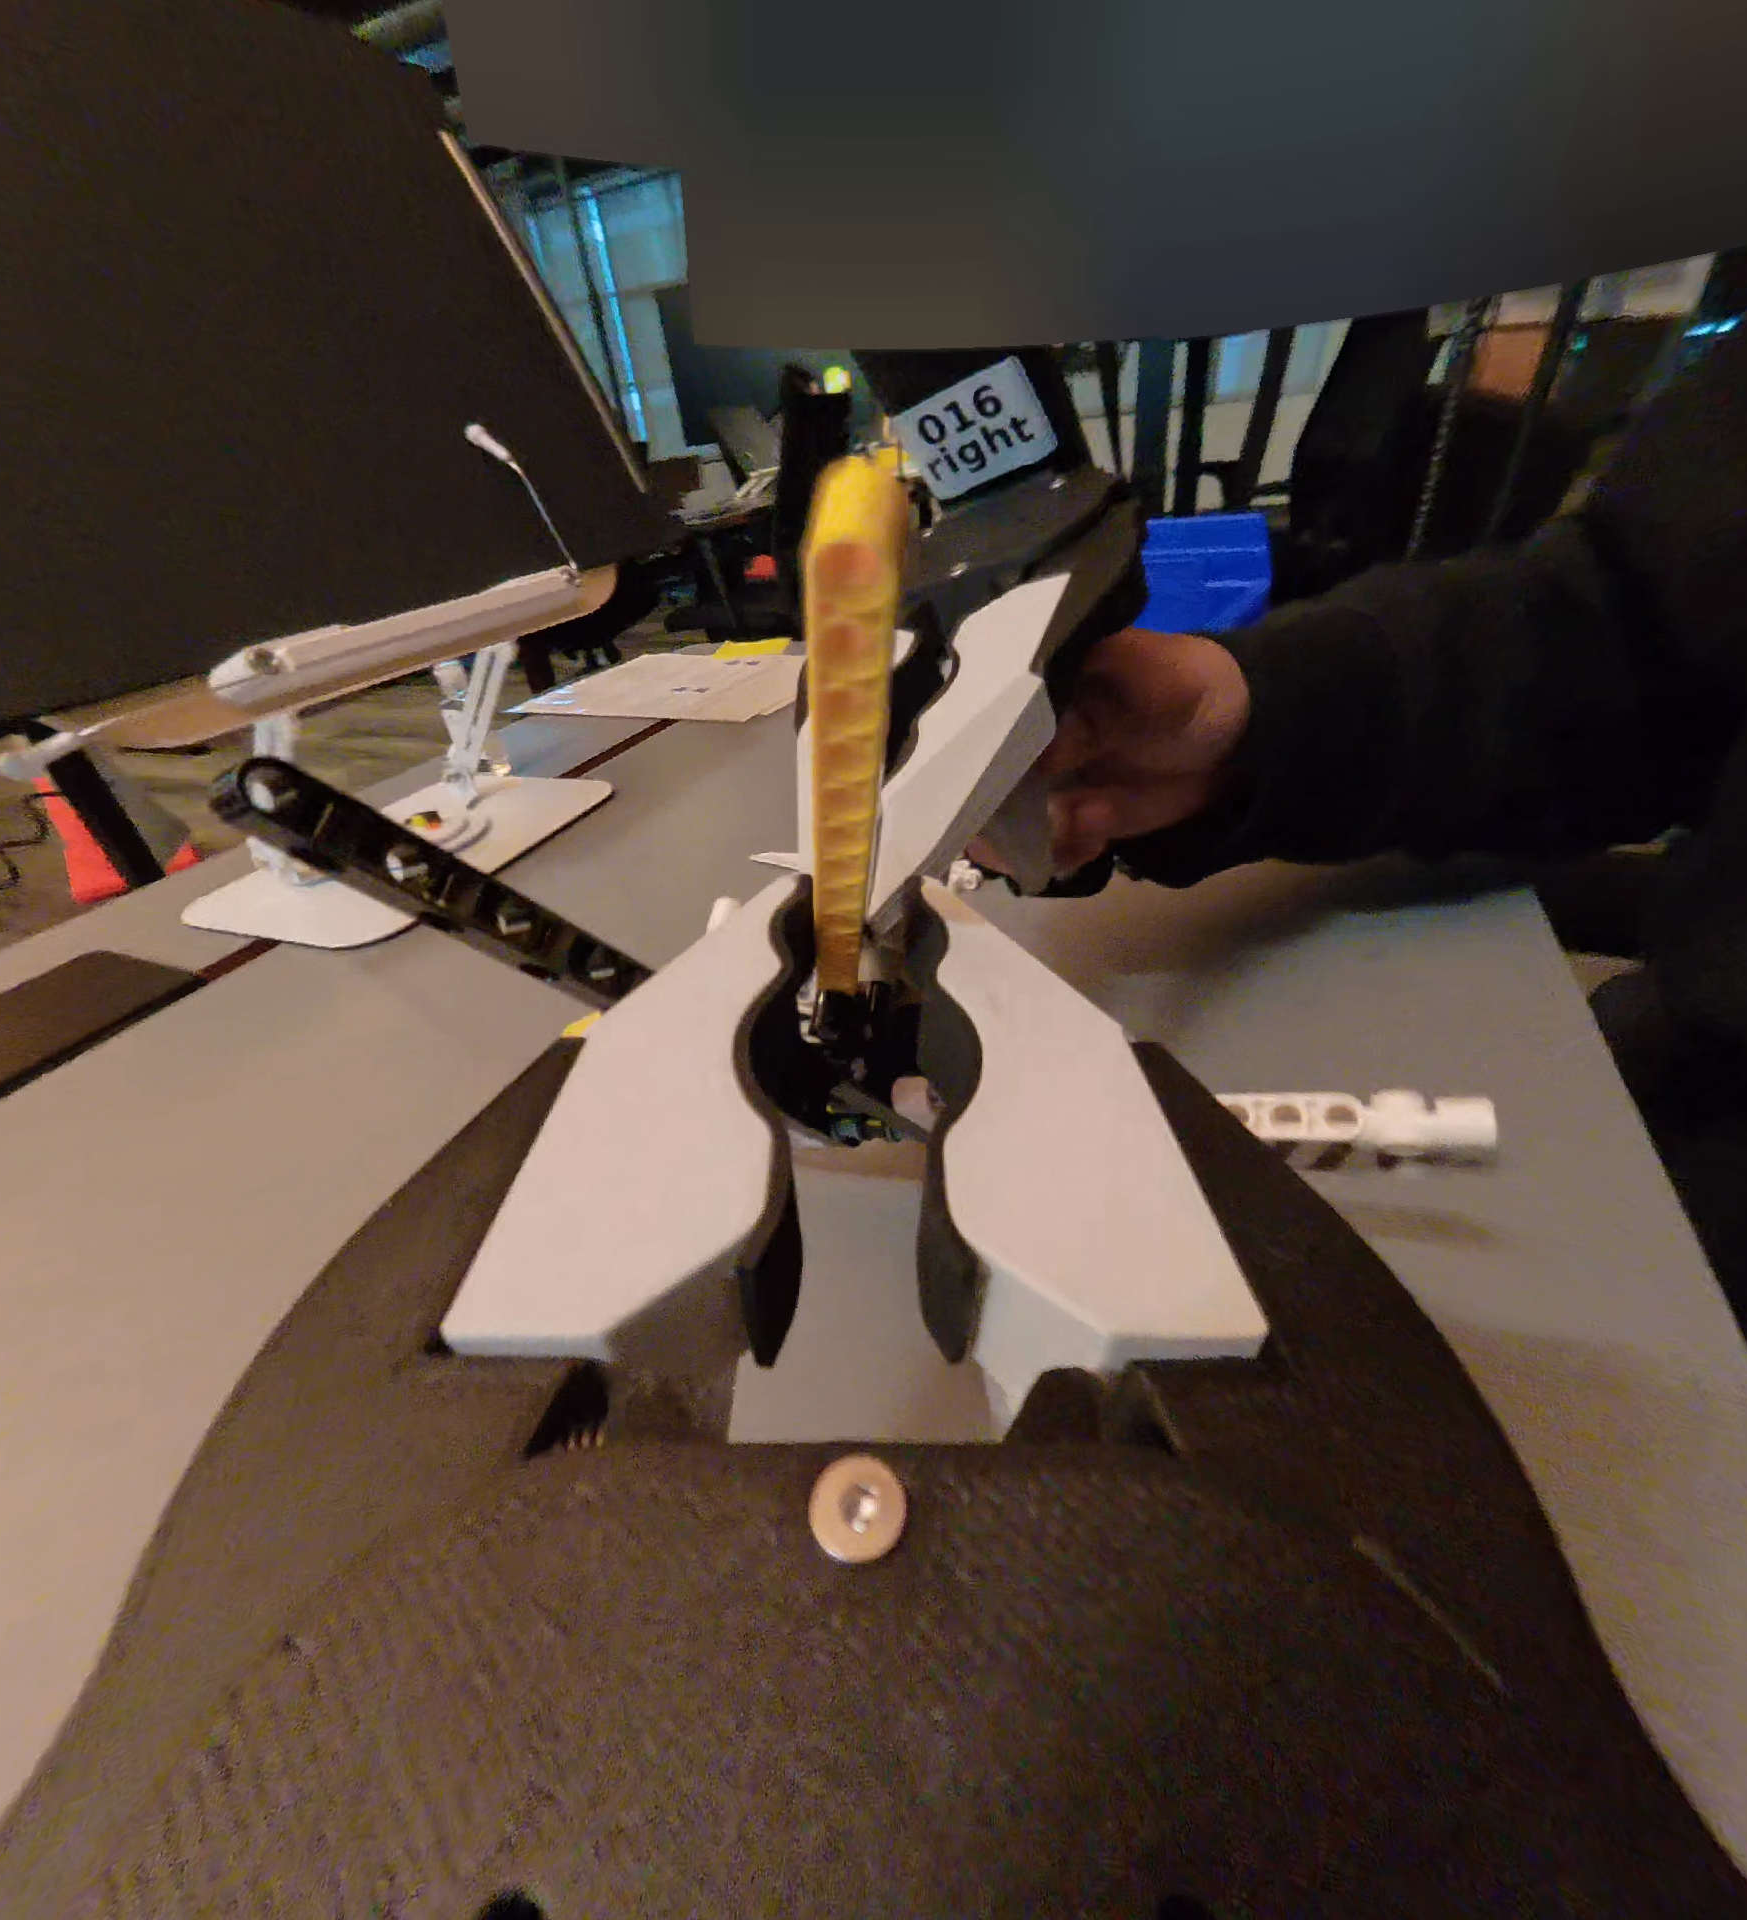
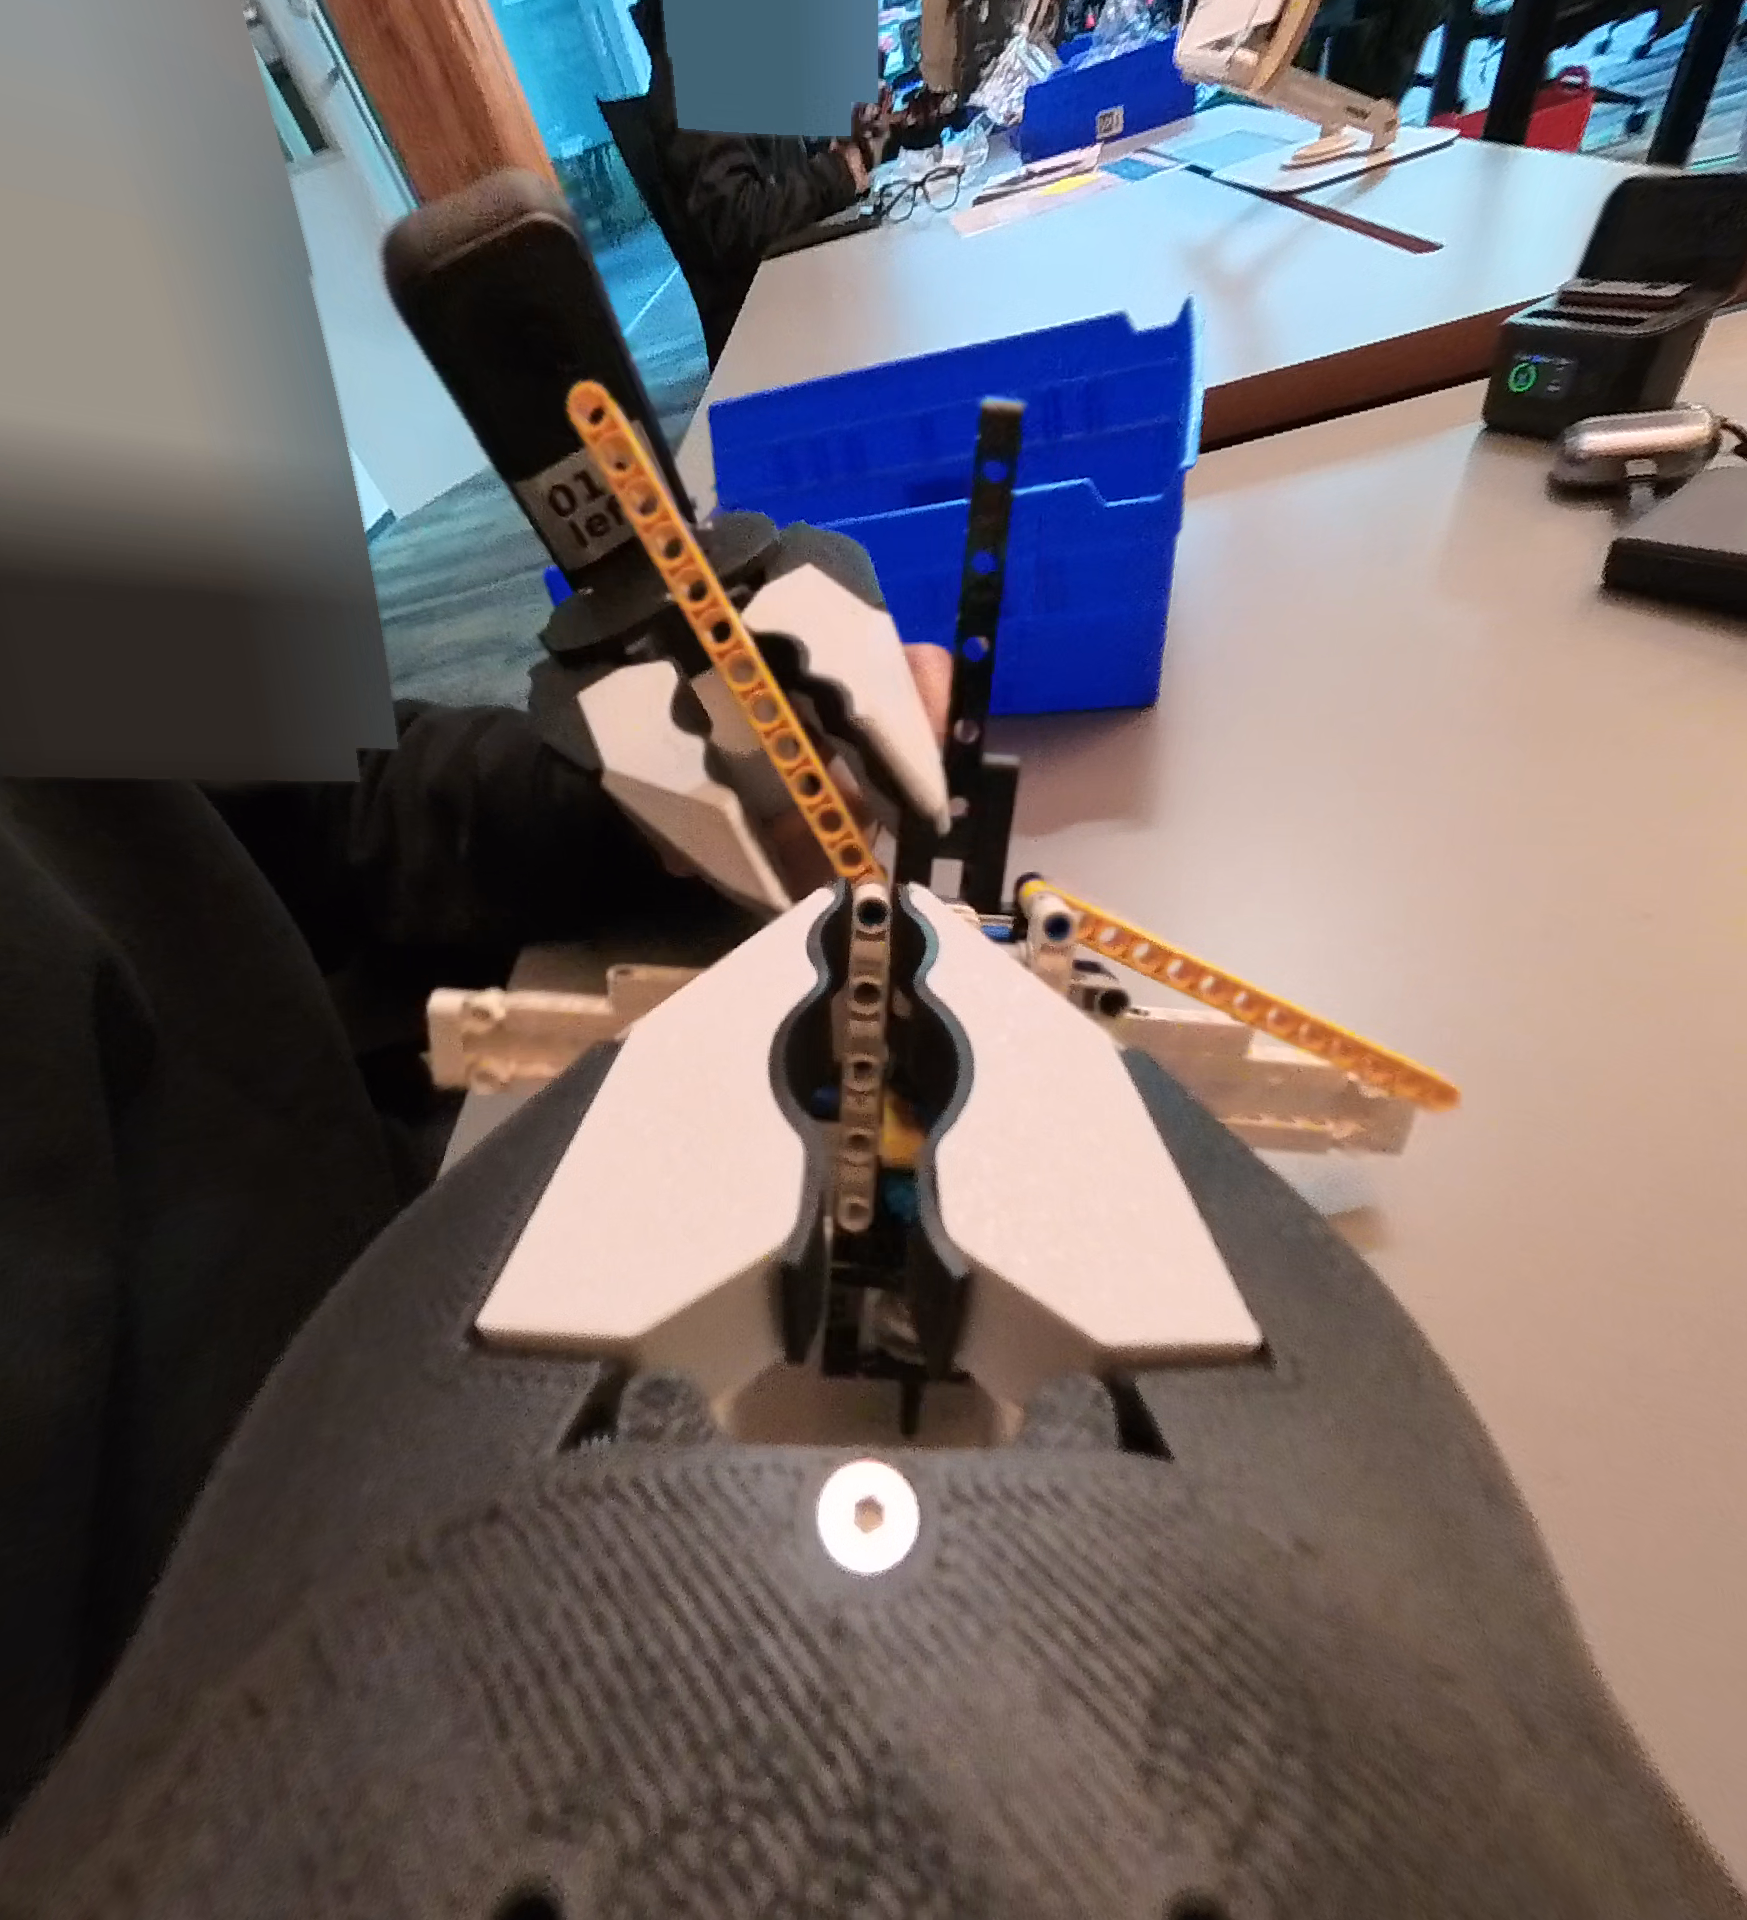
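Note:
My left gripper (image 1: 856, 899) stands around the lower end of a long yellow holed beam (image 1: 848, 727) that rises upright between its fingertips. The right wrist view shows the same yellow beam (image 2: 713, 623) running between the left gripper's (image 2: 864, 860) pads with room on either side, so it is open. My right gripper (image 2: 871, 899) is shut on a grey holed beam (image 2: 864, 1039) whose top end meets the yellow beam's foot. The grey beam belongs to a toy-brick build with a black upright beam (image 2: 983, 582), a second yellow beam (image 2: 1264, 1008) and white beams (image 2: 526, 1018) on the table (image 2: 1471, 727).
A blue bin (image 2: 952, 468) stands just behind the build. Black devices (image 2: 1627, 312) lie at the far right. A black beam (image 1: 433, 873) sticks out to the left and a white beam (image 1: 1368, 1122) to the right. A white stand base (image 1: 401, 862) and a dark panel (image 1: 173, 364) are on the left. Both grippers' tips are close together, under 4 cm apart.

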